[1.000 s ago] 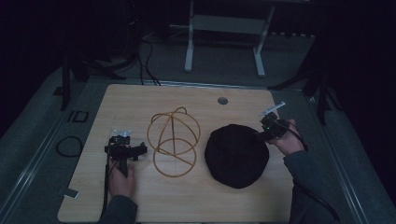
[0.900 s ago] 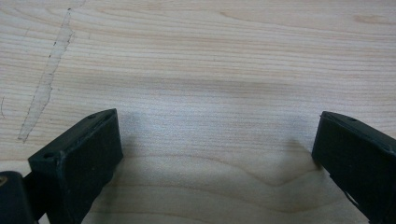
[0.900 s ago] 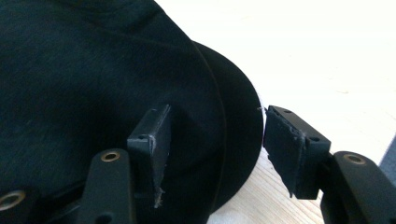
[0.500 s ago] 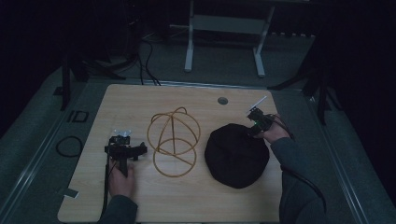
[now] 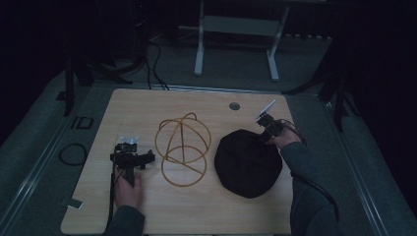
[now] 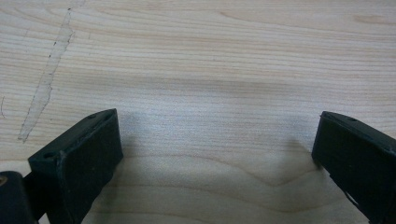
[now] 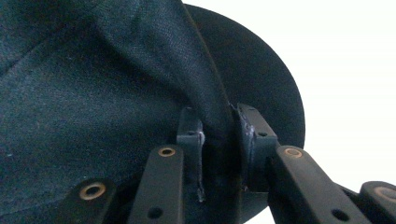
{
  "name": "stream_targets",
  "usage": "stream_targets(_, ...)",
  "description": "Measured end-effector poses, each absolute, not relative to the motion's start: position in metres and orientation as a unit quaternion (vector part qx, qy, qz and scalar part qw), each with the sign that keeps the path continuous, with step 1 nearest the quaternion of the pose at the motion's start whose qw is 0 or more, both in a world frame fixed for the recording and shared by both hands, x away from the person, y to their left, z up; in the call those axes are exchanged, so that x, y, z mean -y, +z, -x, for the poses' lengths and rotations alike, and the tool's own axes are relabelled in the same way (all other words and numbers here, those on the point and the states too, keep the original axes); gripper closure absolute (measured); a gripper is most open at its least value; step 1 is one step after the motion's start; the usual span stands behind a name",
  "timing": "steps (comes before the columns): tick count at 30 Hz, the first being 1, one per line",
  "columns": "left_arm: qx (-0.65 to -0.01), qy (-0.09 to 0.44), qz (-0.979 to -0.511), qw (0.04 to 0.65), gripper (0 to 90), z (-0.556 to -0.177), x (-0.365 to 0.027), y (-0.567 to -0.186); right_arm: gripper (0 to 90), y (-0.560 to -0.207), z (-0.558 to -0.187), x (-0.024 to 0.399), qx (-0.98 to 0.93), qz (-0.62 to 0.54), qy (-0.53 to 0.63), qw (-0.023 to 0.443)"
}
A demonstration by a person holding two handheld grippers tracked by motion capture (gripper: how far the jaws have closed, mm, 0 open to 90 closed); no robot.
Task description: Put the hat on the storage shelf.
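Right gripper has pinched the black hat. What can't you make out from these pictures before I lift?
- Black hat, right gripper view: its far edge is cut off by the frame; the right gripper covers the pinched fold.
- Under the hat, high view: hidden by its own cloth.
- Left gripper, left gripper view: jaws open on the bare table.

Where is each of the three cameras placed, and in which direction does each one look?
High view: above the person's side, looking forward and down on the wooden table; both forearms, left tool and right tool show.
Left gripper view: on the left tool, looking down at bare wood between its open jaws.
Right gripper view: on the right tool, looking along jaws that have just closed on the black hat.
Shared: the high and right gripper views both show the black hat.
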State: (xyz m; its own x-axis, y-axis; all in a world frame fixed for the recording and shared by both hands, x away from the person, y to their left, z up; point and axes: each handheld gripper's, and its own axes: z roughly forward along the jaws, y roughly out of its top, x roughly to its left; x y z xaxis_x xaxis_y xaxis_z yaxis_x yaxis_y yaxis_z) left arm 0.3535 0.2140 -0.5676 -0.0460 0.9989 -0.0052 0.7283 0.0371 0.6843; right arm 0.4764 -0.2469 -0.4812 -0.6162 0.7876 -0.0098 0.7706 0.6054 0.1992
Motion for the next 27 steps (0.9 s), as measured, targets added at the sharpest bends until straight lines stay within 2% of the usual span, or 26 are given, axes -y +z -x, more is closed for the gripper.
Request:
stream_targets(11,-0.674,0.265,-0.641,0.257,1.2,-0.354,-0.214,-0.568,76.9,-0.479,-0.474,0.254,-0.865,-0.495,0.082,0.027)
stream_targets(24,-0.674,0.265,-0.64,0.257,1.2,-0.354,-0.214,-0.568,77.3,-0.481,-0.464,0.246,-0.859,-0.505,0.074,0.047)
stream_targets(27,-0.674,0.265,-0.64,0.257,1.2,-0.354,-0.214,-0.568,77.7,-0.48,-0.465,0.25,-0.852,-0.517,0.081,0.036)
